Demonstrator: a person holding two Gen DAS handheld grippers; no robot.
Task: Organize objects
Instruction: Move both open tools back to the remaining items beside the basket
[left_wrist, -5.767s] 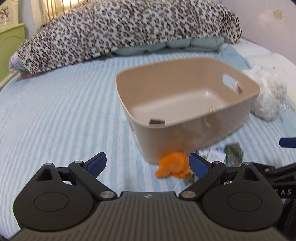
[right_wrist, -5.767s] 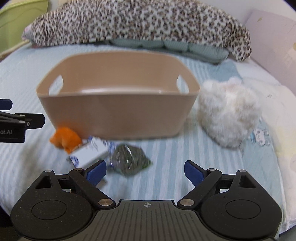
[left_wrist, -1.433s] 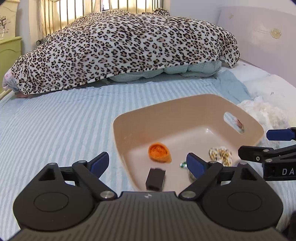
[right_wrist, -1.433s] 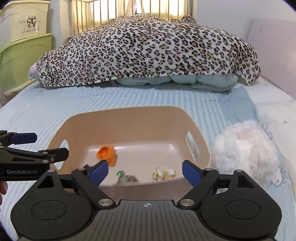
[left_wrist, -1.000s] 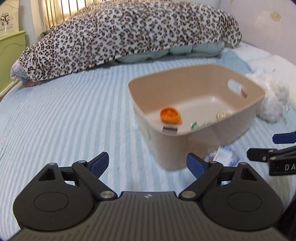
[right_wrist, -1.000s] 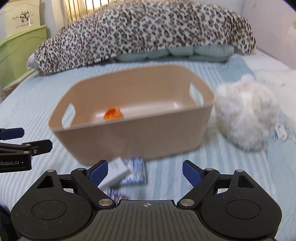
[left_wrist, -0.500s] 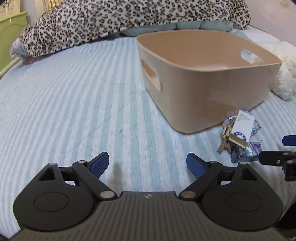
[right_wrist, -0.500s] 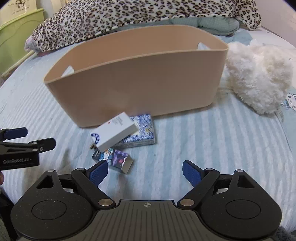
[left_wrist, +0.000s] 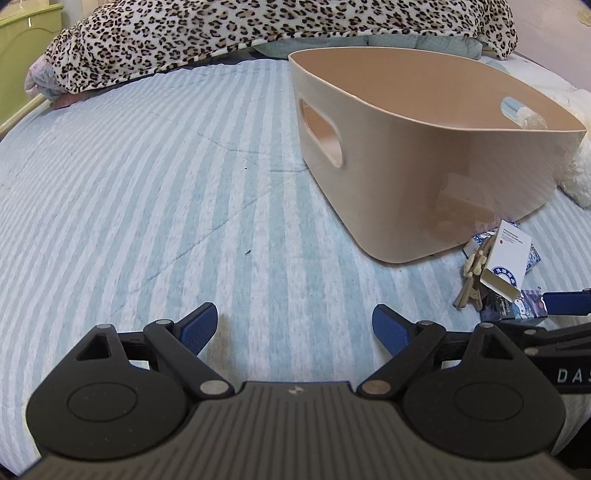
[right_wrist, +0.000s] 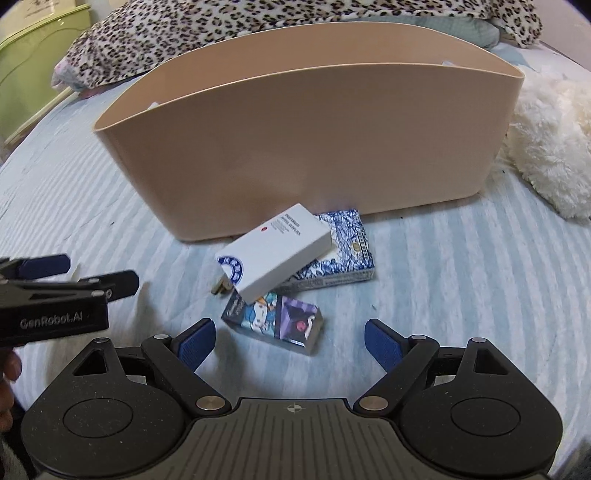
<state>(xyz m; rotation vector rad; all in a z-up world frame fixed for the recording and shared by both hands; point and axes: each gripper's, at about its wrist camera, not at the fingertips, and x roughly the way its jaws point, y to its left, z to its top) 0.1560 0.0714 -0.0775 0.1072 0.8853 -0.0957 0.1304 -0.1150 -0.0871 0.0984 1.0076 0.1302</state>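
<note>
At far left of the right wrist view sits a pale green plastic storage bin (right_wrist: 33, 48), and beside it a leopard-print fleece blanket (right_wrist: 155, 33) is heaped along the back of the bed (right_wrist: 461, 280), whose cover is a soft knit in pale blue and white stripes. The left claw (right_wrist: 66, 273) enters from the left edge, its matte black arms tipped with ribbed blue pads, spread wide and gripping nothing. Behind the middle stands a smooth beige plastic basket (right_wrist: 314, 140) with rounded corners and oval handle cut-outs; from here its inside cannot be seen. Just in front of its wall, on the bed, lie three small cardboard boxes: a glossy white box (right_wrist: 273, 251) leans across a blue-and-white patterned box (right_wrist: 343, 254), and a cartoon-printed box (right_wrist: 273, 321) lies flat nearest the camera, its end close under the white one. A light wooden clip (left_wrist: 472, 277) rests beside them in the left wrist view. The right claw (right_wrist: 290, 343) hovers just short of the cartoon box, jaws wide apart and empty. At far right a fluffy white plush (right_wrist: 550, 140) lies against the basket's end.
</note>
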